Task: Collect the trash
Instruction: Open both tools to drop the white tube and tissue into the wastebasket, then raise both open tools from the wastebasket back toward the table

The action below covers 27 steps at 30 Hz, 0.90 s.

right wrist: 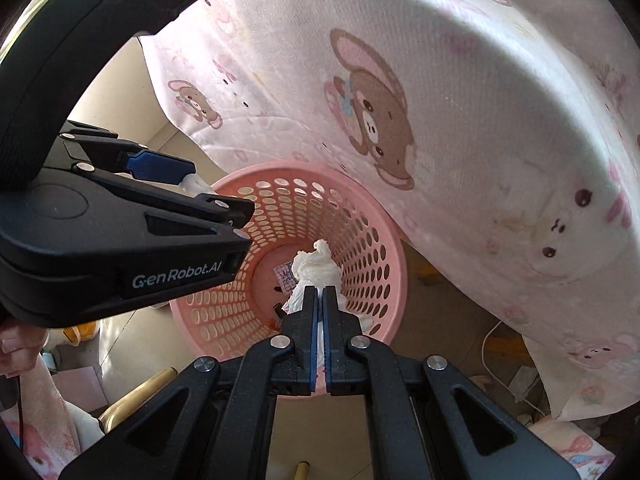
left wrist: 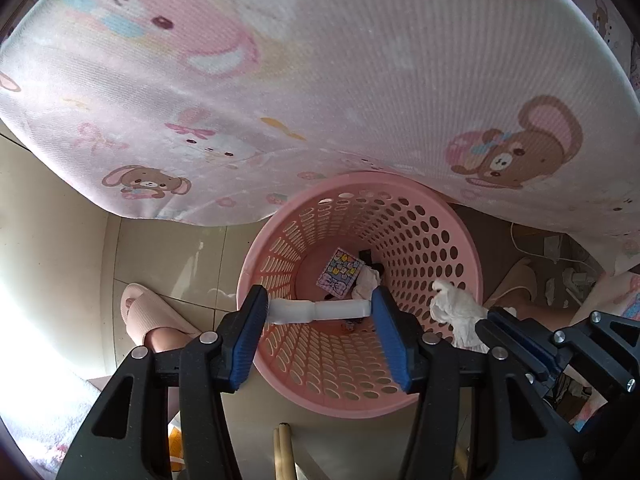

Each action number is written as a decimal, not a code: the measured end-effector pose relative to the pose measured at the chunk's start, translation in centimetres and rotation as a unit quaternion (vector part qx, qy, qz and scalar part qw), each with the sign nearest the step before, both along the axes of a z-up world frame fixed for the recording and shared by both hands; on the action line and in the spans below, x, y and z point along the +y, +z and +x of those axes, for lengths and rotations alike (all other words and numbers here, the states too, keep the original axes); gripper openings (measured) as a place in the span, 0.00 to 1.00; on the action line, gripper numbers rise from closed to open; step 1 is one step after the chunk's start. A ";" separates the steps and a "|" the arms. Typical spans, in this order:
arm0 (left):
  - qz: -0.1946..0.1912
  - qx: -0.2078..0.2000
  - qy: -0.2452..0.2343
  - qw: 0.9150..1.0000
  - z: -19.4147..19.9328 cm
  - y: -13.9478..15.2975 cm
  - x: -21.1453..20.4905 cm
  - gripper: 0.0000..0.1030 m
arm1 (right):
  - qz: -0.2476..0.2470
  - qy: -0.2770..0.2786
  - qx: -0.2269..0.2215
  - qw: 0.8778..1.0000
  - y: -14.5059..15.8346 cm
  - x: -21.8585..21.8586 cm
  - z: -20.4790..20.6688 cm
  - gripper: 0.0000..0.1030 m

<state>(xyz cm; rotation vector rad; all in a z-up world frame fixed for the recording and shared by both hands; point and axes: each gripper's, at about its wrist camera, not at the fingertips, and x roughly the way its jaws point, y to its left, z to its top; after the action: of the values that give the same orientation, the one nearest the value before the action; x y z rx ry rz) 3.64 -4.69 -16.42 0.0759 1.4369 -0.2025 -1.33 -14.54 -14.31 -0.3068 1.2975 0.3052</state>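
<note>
A pink perforated bin (left wrist: pixel 436 240) stands on the floor by the bed; it also shows in the right wrist view (right wrist: pixel 376 248). My left gripper (left wrist: pixel 320 308) is shut on a small white plastic bottle (left wrist: pixel 316 311), held crosswise over the bin's mouth. My right gripper (right wrist: pixel 319 290) is shut on a crumpled white tissue (right wrist: pixel 316 268), also over the bin; the tissue shows in the left wrist view (left wrist: pixel 460 312). Inside the bin lie a patterned wrapper (left wrist: pixel 340 272), another tissue (left wrist: pixel 366 282) and a dark scrap.
A pink cartoon-print bedsheet (left wrist: pixel 320 80) hangs over the bin's far side. The person's foot in a pink slipper (left wrist: pixel 148 312) is left of the bin. White cables (left wrist: pixel 536 248) and scraps lie on the floor at right. Beige tiles (left wrist: pixel 168 256) surround the bin.
</note>
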 end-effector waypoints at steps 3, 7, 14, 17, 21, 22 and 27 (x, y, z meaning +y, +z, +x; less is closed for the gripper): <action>0.007 -0.005 -0.003 1.000 0.1 0.1 -0.2 0.61 | 0.001 -0.006 0.000 1.000 0.0 -0.1 -0.1 0.19; 0.011 -0.012 -0.002 1.000 0.2 0.4 -0.2 0.68 | 0.008 -0.018 -0.006 1.000 0.3 -0.6 0.1 0.38; 0.020 -0.026 0.003 0.999 0.4 1.0 -0.1 0.77 | 0.009 -0.024 -0.014 1.000 0.8 -0.7 0.2 0.49; 0.023 -0.032 0.002 0.999 0.4 1.2 -0.1 0.79 | 0.009 -0.027 -0.015 0.999 0.9 -0.9 0.2 0.50; 0.024 -0.035 0.003 0.999 0.5 1.3 -0.1 0.80 | 0.009 -0.031 -0.019 0.999 1.0 -0.9 0.4 0.50; 0.025 -0.036 0.003 0.999 0.5 1.3 -0.1 0.80 | 0.010 -0.032 -0.020 0.999 1.1 -0.9 0.4 0.50; 0.026 -0.040 0.005 0.999 0.4 1.4 -0.3 0.80 | 0.014 -0.035 -0.024 0.999 1.5 -1.0 0.3 0.50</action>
<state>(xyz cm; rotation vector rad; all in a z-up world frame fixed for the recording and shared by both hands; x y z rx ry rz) 4.03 -4.96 -15.00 0.1195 1.3624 -0.1523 -1.00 -15.57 -12.82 -0.2435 1.2534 0.2542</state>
